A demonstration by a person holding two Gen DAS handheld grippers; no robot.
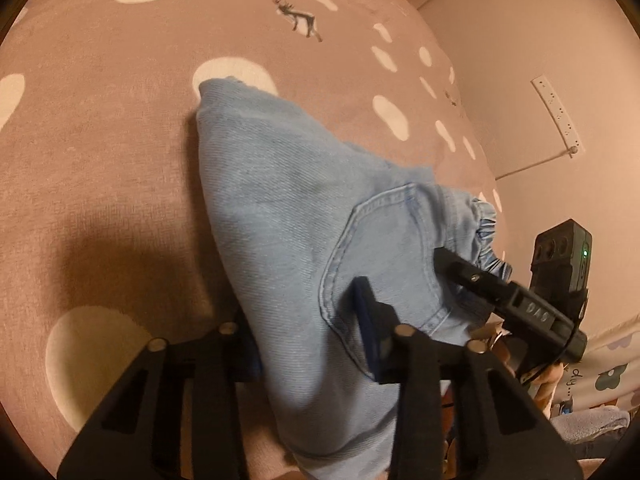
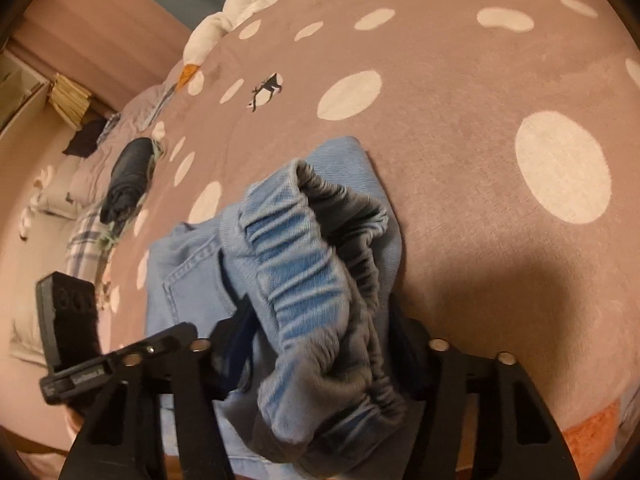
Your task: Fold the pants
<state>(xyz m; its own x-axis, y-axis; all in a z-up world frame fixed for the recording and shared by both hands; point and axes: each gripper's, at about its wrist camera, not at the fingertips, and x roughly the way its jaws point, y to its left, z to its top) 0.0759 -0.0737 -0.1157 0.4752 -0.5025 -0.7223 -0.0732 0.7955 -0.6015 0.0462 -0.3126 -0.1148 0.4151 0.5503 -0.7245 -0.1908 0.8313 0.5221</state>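
Note:
Light blue denim pants (image 1: 288, 216) lie folded on a pink bedspread with white spots (image 1: 100, 128). My left gripper (image 1: 308, 332) is shut on the pants near the back pocket (image 1: 384, 252), cloth bunched between its fingers. My right gripper (image 2: 320, 356) is shut on the gathered elastic waistband (image 2: 312, 264), lifting it a little above the bed (image 2: 460, 92). The right gripper also shows in the left wrist view (image 1: 500, 288), at the waistband edge. The left gripper shows in the right wrist view at lower left (image 2: 108, 364).
A dark rolled garment (image 2: 128, 176) and a plaid cloth (image 2: 86, 236) lie at the bed's left side. A white quilt (image 2: 248, 0) is at the far edge. A wall with a power strip (image 1: 556, 116) stands to the right.

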